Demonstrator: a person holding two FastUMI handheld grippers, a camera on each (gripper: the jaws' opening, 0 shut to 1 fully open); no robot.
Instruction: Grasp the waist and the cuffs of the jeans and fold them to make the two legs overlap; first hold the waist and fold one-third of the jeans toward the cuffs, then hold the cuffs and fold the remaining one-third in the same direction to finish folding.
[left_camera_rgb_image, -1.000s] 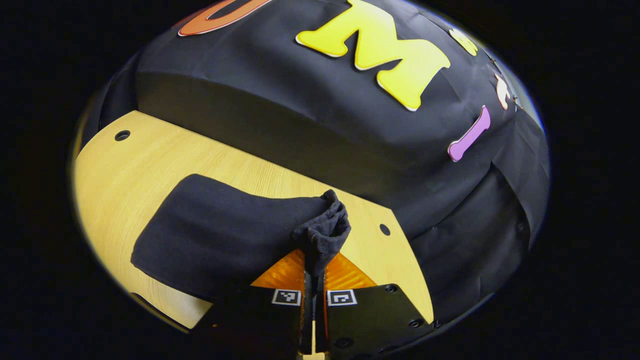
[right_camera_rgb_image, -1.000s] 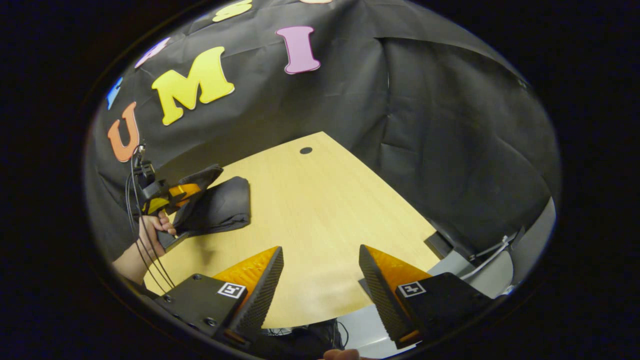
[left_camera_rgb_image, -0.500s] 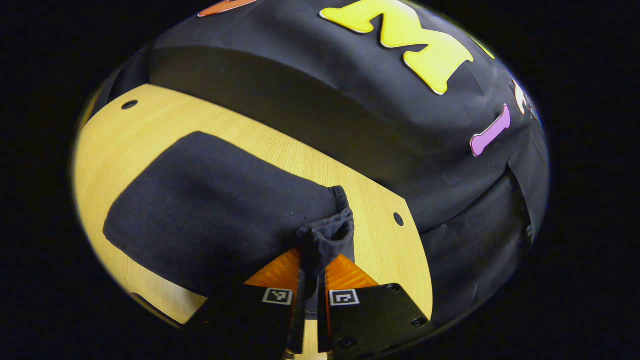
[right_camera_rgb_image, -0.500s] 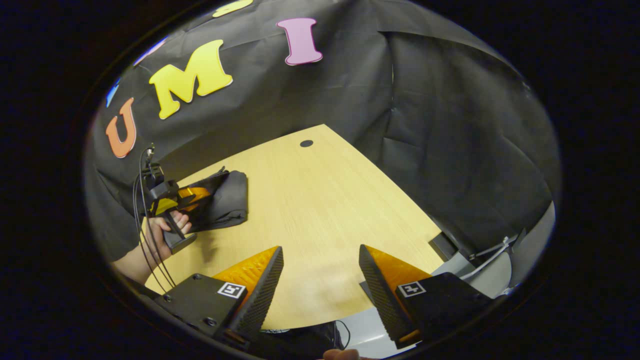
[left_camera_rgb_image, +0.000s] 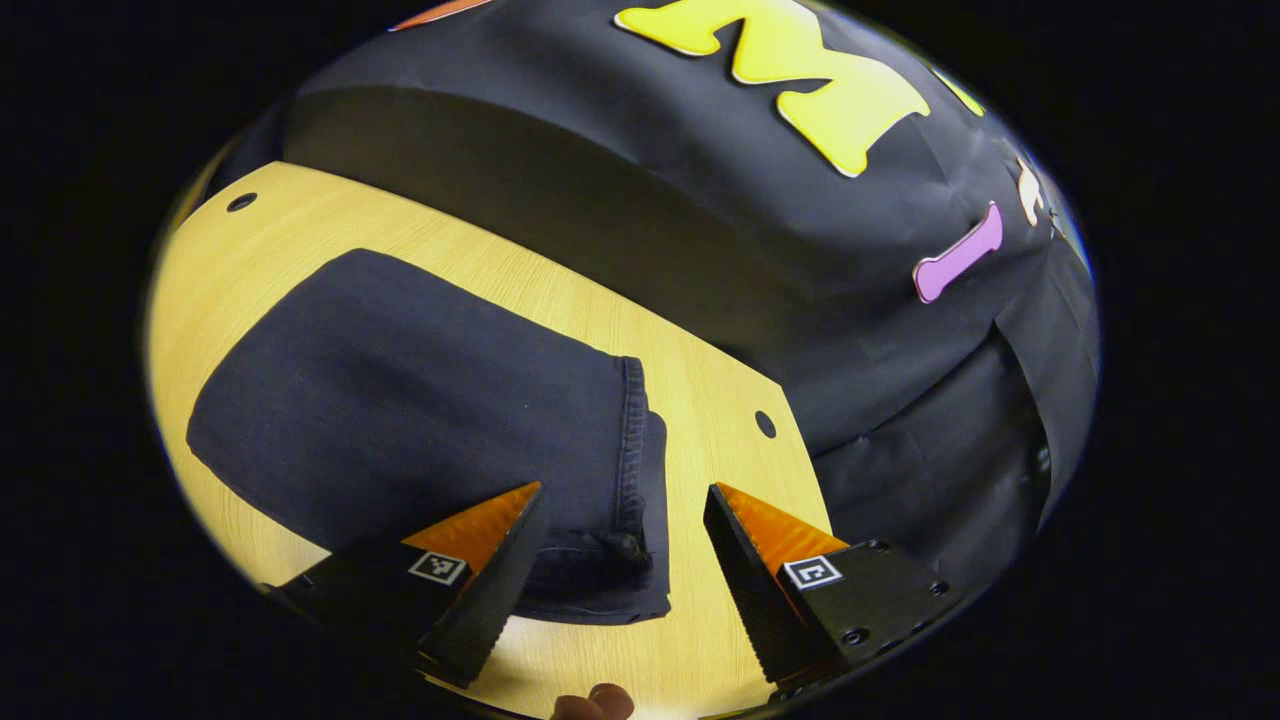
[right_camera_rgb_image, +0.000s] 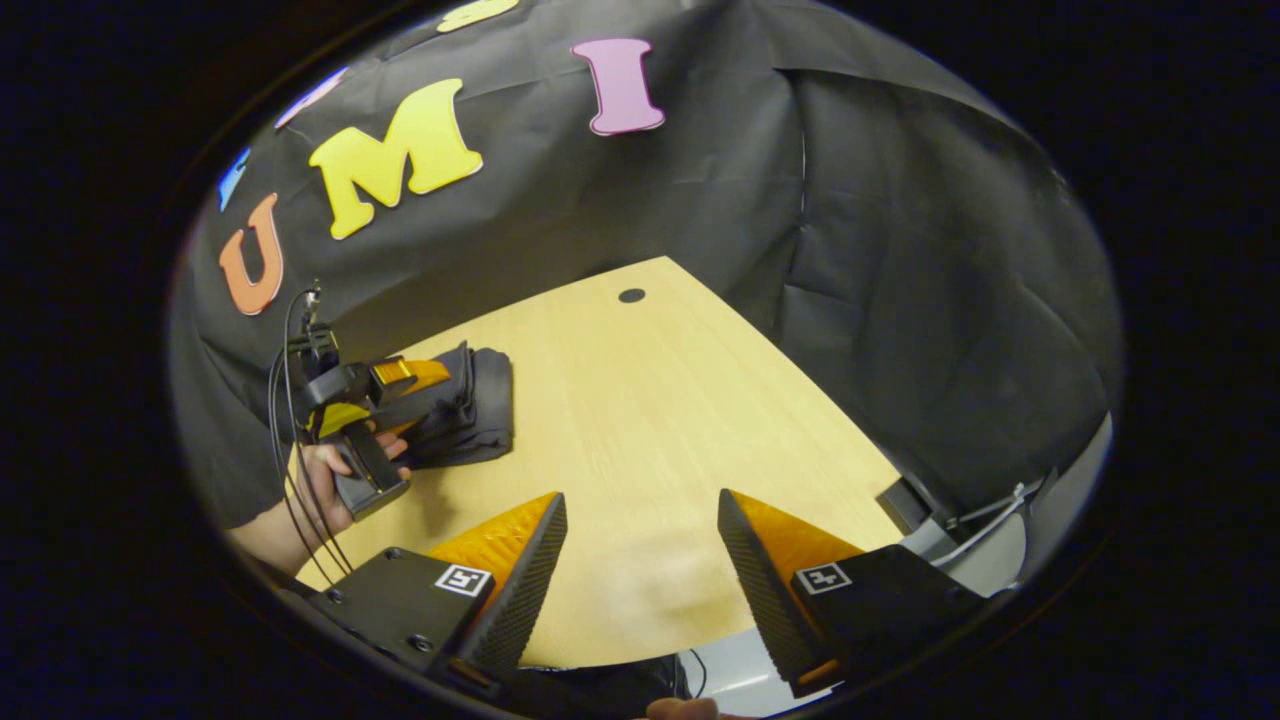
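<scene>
Folded jeans (left_camera_rgb_image: 420, 400) lie flat; left gripper (left_camera_rgb_image: 620, 540) fingers apart.

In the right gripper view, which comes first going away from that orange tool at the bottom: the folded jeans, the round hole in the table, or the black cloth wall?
From the right tool:
1. Folded jeans, off to the left on the table, beside the other tool.
2. Round hole, straight ahead near the table's far edge.
3. Black cloth wall, behind the table.
</scene>
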